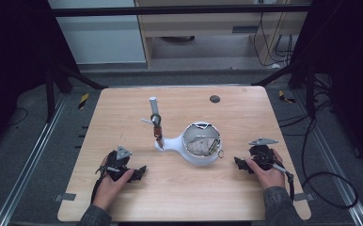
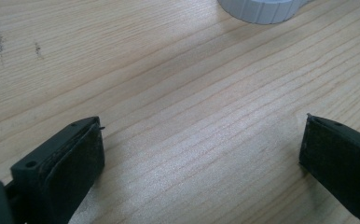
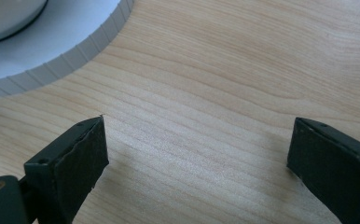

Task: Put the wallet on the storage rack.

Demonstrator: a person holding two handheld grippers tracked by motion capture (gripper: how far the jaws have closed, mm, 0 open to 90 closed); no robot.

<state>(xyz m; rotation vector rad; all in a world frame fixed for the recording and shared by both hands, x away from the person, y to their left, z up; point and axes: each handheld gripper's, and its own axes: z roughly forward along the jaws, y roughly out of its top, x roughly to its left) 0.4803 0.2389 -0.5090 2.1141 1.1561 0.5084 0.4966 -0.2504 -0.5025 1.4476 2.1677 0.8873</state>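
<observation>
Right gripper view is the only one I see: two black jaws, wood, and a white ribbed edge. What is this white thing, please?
Observer: A white round container with a spout-like arm, shown whole in the high view.
Operator: Is something inside it?
Observer: Yes, a crumpled pale thing; I cannot tell what.
Operator: Where is the left gripper?
Observer: The left gripper rests on the table, jaws open, left of the container.
</observation>
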